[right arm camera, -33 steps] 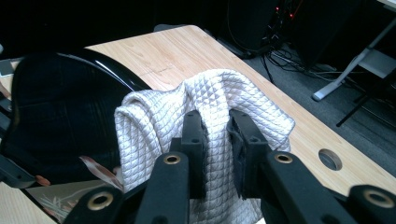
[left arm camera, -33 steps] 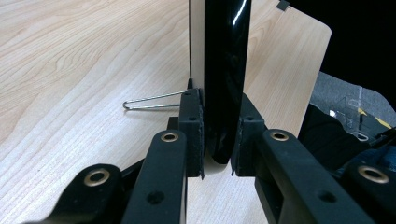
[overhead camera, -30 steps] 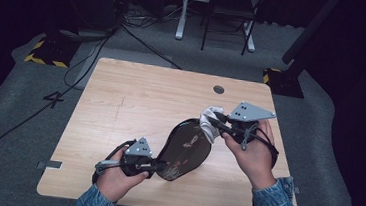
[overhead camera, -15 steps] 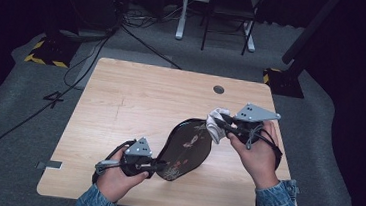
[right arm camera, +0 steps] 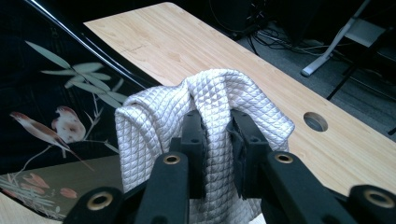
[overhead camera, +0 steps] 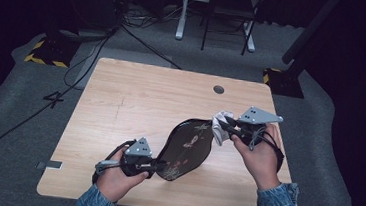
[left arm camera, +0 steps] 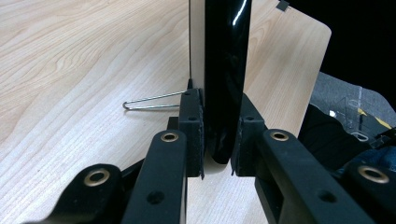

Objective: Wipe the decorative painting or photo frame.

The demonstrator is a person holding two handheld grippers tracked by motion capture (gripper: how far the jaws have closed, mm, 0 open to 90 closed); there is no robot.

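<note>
A black lacquered tray [overhead camera: 187, 146] painted with birds and leaves stands tilted on its edge over the table. My left gripper [overhead camera: 152, 168] is shut on its lower rim; in the left gripper view the glossy tray edge [left arm camera: 224, 70] rises between the jaws of that gripper [left arm camera: 217, 135]. My right gripper [overhead camera: 224, 124] is shut on a white quilted cloth [overhead camera: 220, 126], which rests against the tray's upper right edge. In the right gripper view the cloth [right arm camera: 205, 102] drapes over the jaws of the right gripper [right arm camera: 215, 140], with the painted tray face [right arm camera: 51, 107] to the left.
The wooden table [overhead camera: 136, 99] has a round cable hole [overhead camera: 218, 89] near its far edge. A thin wire clip [left arm camera: 149, 101] lies on the wood by the tray. Chair legs [overhead camera: 212, 30] and cables [overhead camera: 101, 40] lie on the floor beyond.
My right gripper has carried the cloth a little right and down along the tray's upper edge. The left gripper and tray have stayed in place.
</note>
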